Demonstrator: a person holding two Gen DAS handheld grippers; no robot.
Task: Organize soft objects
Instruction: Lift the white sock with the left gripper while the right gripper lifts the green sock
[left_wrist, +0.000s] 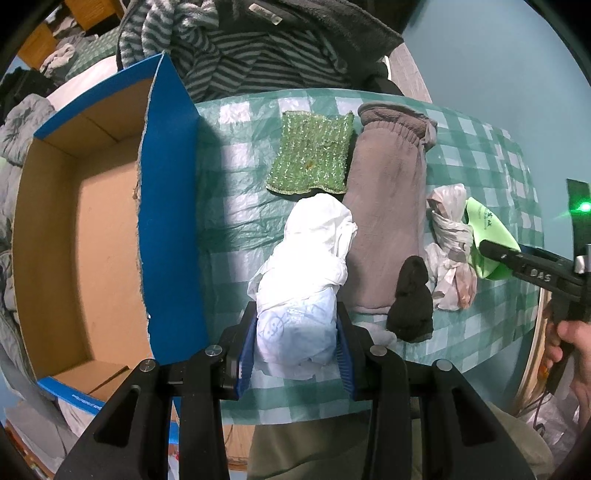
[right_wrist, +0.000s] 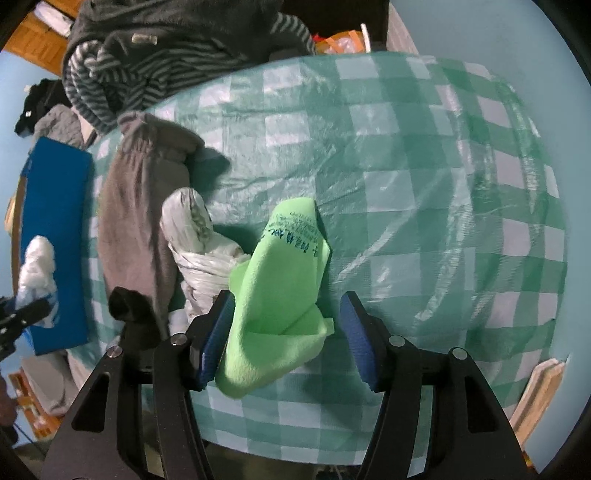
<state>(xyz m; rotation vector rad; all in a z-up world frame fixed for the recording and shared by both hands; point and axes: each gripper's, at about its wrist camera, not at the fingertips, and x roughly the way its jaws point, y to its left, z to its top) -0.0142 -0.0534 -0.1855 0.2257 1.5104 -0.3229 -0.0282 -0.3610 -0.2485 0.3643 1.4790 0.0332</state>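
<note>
My left gripper (left_wrist: 295, 350) is shut on a crumpled white plastic bundle (left_wrist: 306, 266), held above the checked tablecloth (left_wrist: 229, 206) just right of the box's blue wall (left_wrist: 170, 221). My right gripper (right_wrist: 286, 336) is open. A bright green cloth (right_wrist: 280, 291) with dark printing lies folded between its blue pads. The left pad (right_wrist: 218, 332) is against the cloth and the right pad stands clear of it. In the left wrist view the green cloth (left_wrist: 487, 236) lies at the table's right side under one of the right gripper's fingers (left_wrist: 517, 260).
An open cardboard box (left_wrist: 110, 236) stands left of the table. On the cloth lie a green glittery pad (left_wrist: 312, 153), a grey-brown fleece garment (left_wrist: 388, 206), a black sock (left_wrist: 412, 299) and a knotted whitish bag (left_wrist: 448, 236). Striped clothing (left_wrist: 229, 44) is heaped behind.
</note>
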